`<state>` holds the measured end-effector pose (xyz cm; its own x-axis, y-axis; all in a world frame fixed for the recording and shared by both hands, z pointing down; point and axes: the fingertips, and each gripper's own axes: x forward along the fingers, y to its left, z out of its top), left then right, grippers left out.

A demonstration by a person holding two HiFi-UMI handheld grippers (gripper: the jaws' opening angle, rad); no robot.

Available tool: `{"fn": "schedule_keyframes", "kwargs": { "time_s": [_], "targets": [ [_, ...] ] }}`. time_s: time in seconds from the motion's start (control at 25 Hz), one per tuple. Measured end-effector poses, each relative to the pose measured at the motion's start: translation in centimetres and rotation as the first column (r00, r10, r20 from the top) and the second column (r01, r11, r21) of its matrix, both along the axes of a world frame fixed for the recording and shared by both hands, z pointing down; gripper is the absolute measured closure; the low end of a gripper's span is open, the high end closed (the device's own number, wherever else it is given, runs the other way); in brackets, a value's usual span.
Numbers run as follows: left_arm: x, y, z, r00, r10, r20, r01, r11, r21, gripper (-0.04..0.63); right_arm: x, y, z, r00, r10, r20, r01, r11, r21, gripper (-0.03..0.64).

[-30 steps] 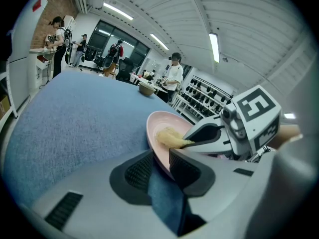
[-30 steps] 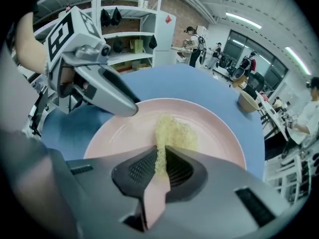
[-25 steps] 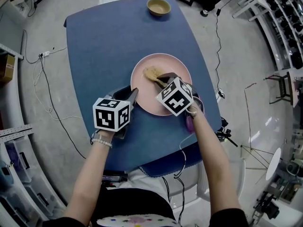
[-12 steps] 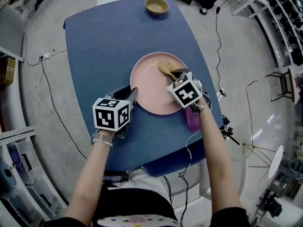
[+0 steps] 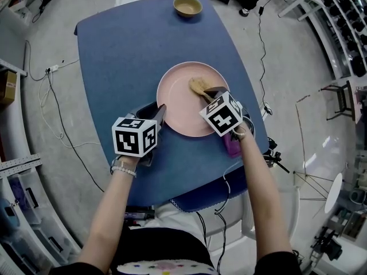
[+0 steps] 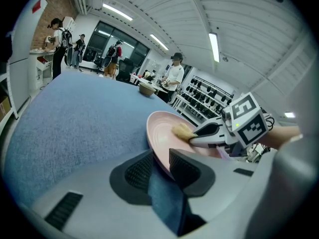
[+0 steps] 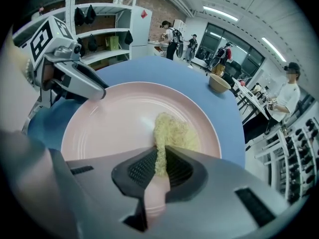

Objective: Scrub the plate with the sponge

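Note:
A big pink plate (image 5: 180,105) lies on the blue table (image 5: 132,50). My left gripper (image 5: 159,116) is shut on the plate's near-left rim (image 6: 158,156), one jaw above and one below it. My right gripper (image 5: 207,94) is shut on a yellow sponge (image 5: 198,86), which presses on the plate's right part. In the right gripper view the sponge (image 7: 172,136) sticks out from between the jaws onto the plate (image 7: 114,116). The left gripper view shows the right gripper (image 6: 197,135) with the sponge (image 6: 182,131) on the plate.
A small tan bowl (image 5: 187,6) stands at the table's far edge, also in the right gripper view (image 7: 219,83). A purple object (image 5: 232,147) lies under my right hand near the table's right edge. Cables run over the floor on the left. People stand in the background.
My right gripper slid the sponge from the plate's middle toward the far right, then back a little leftward. The left gripper stays clamped on the rim.

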<state>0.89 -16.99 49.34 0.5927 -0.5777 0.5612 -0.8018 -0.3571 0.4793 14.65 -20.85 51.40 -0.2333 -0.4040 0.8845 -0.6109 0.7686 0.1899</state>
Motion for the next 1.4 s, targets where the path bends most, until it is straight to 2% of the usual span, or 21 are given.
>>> {"fn": "schedule_keyframes", "kwargs": {
  "time_s": [0.44,0.92,1.12,1.4],
  "targets": [
    [0.0,-0.2,0.1,1.000,0.001,0.000,-0.001,1.000,-0.003,0.485,-2.9,5.2,0.1,0.993,-0.112,0.040,0.114,0.991,-0.073,0.577],
    [0.1,-0.1,0.2,1.000,-0.001,-0.001,0.001,1.000,-0.006,0.485,-6.4,10.4,-0.1,0.960,-0.247,0.134,0.270,0.941,-0.201,0.576],
    [0.0,-0.2,0.1,1.000,-0.003,0.001,0.003,1.000,-0.003,0.485,-6.1,10.7,-0.2,0.958,-0.240,0.156,0.272,0.935,-0.230,0.577],
    [0.0,-0.1,0.1,1.000,-0.003,0.001,0.003,1.000,-0.004,0.485,-3.8,10.8,-0.3,0.975,-0.200,0.101,0.222,0.926,-0.306,0.577]
  ]
}}
